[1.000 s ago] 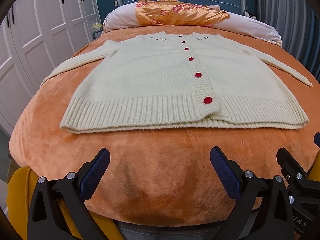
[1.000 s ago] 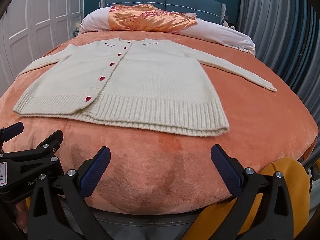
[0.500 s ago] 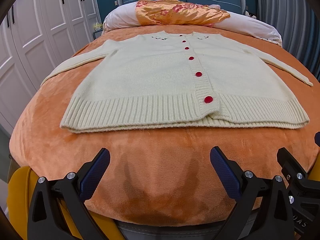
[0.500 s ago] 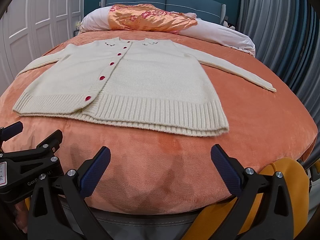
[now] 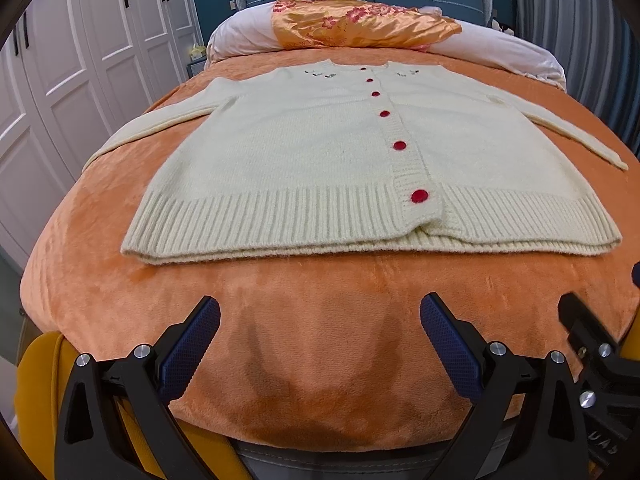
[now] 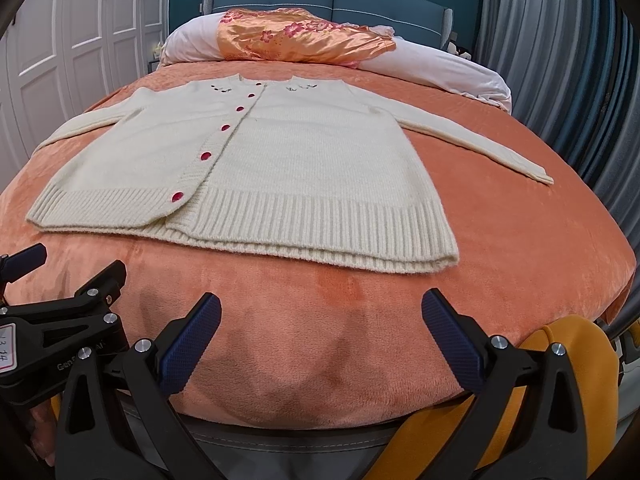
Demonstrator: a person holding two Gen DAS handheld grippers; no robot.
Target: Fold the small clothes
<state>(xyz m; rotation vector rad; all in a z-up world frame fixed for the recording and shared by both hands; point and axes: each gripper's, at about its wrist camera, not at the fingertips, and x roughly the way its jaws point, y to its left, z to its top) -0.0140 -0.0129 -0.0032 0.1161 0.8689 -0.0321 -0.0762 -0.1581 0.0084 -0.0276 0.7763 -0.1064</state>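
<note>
A cream knitted cardigan (image 5: pixel 312 148) (image 6: pixel 296 168) with red buttons lies flat and buttoned on the orange blanket, both sleeves spread out to the sides. My left gripper (image 5: pixel 320 320) hovers open over the blanket's near edge, short of the ribbed hem, with nothing between its blue pads. My right gripper (image 6: pixel 320 320) is open too, just before the hem's right half. Each gripper shows at the edge of the other's view.
The bed's orange blanket (image 5: pixel 320 288) (image 6: pixel 520 240) drops off at the near edge. An orange floral satin cloth (image 5: pixel 360 20) lies on white pillows by the blue headboard. White wardrobes (image 5: pixel 80 60) stand left, grey curtains (image 6: pixel 560 60) right. A yellow object (image 6: pixel 568 360) sits below the bed edge.
Both views have crept very slightly toward the cardigan; the cardigan has not moved and both grippers stay open.
</note>
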